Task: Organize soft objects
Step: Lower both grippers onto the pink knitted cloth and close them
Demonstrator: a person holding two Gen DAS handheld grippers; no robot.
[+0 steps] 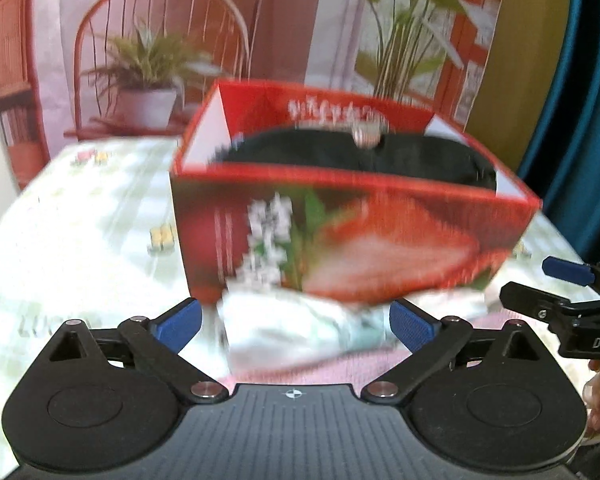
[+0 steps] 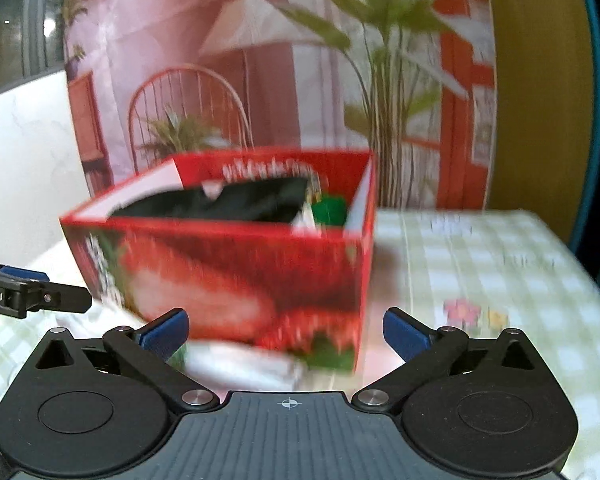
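on the left side, the left gripper (image 1: 296, 326) stands with its jaws spread as wide as they go and nothing between the pads; the pale folded cloth (image 1: 300, 328) lies on the table just ahead of it, pressed up against the foot of the red strawberry box (image 1: 340, 236). that cloth looks to run its long axis across the view, from one finger toward the other, so a straight pinch would catch it at the middle rather than by an end, though the blur makes its outline hard to be sure of. moving right, the box sits on the checked tablecloth (image 2: 480, 264) with a black garment (image 1: 360, 156) filling most of it and something green (image 2: 332, 210) tucked into its right-hand corner; the box's long side runs left to right, open top facing up. furthest right, the right gripper (image 2: 286, 332) is likewise fully open and empty, pointing at the box's near wall. the likely trouble: both grippers sit close to the box, so a reach for the cloth could shove the light box back or tip it, and the two tools may knock each other, being near neighbours.
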